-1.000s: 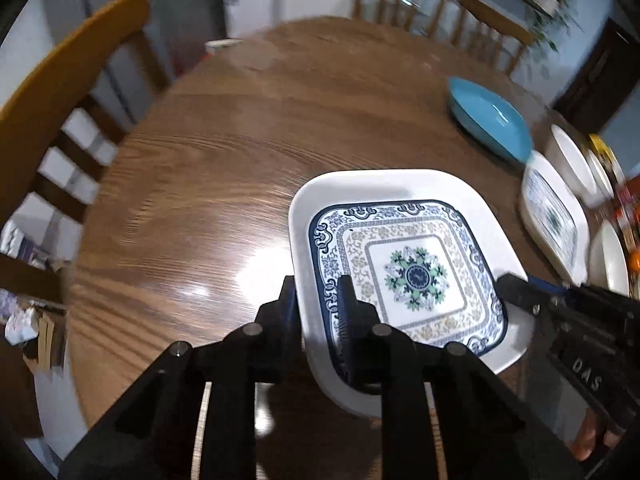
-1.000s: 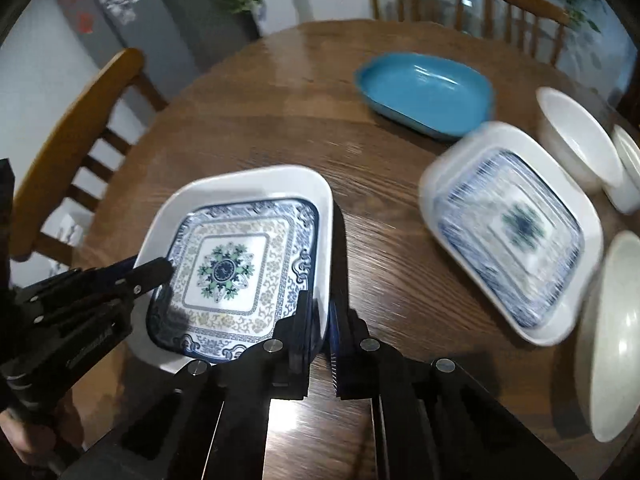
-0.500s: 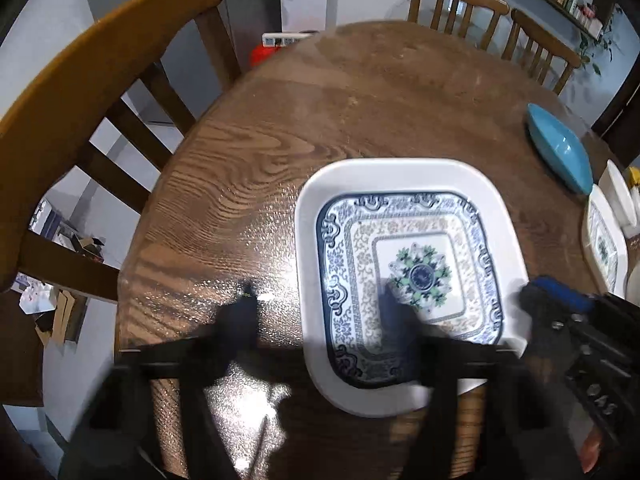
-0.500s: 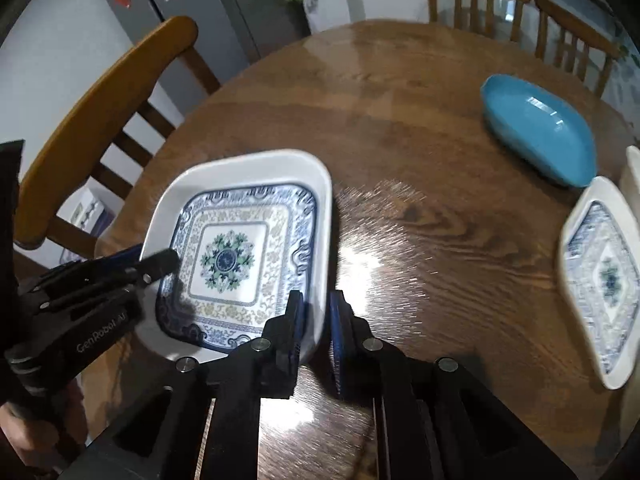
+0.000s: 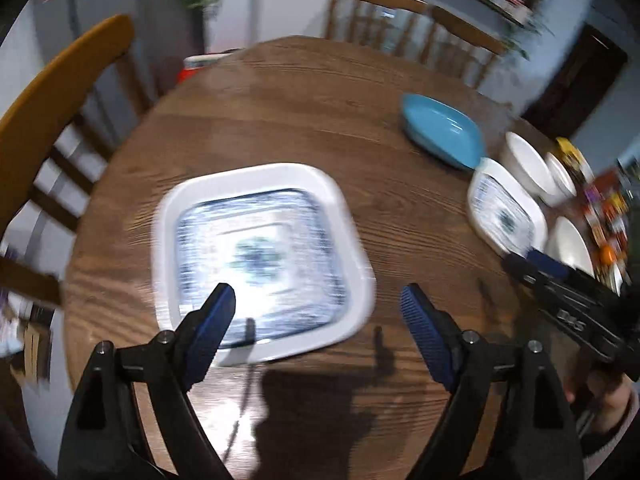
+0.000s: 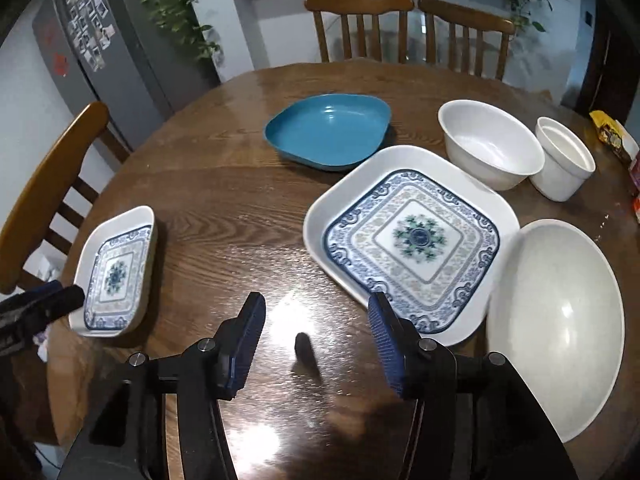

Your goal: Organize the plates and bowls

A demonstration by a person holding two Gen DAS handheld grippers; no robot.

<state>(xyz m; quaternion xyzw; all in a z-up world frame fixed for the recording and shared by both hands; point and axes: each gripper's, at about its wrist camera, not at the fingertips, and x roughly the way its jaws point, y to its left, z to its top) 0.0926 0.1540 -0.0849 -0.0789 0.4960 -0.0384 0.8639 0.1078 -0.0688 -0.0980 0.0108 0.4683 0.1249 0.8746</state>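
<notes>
While both tongs (image 5: 318,296) (image 6: 316,306) have just opened empty, plates seemingly rest on the wooden table (image 6: 240,184).

You have two square patterned plates on the table (image 6: 224,184), one at the left edge (image 6: 116,272) and one right of centre (image 6: 412,240). You also have one blue dish (image 6: 328,132) and three white bowls: a large one nearest you (image 6: 556,320), a medium one (image 6: 490,144) and a small one (image 6: 564,158). Three wooden chairs stand around it: one left (image 6: 52,184), two behind (image 6: 358,26) (image 6: 464,36).
</notes>
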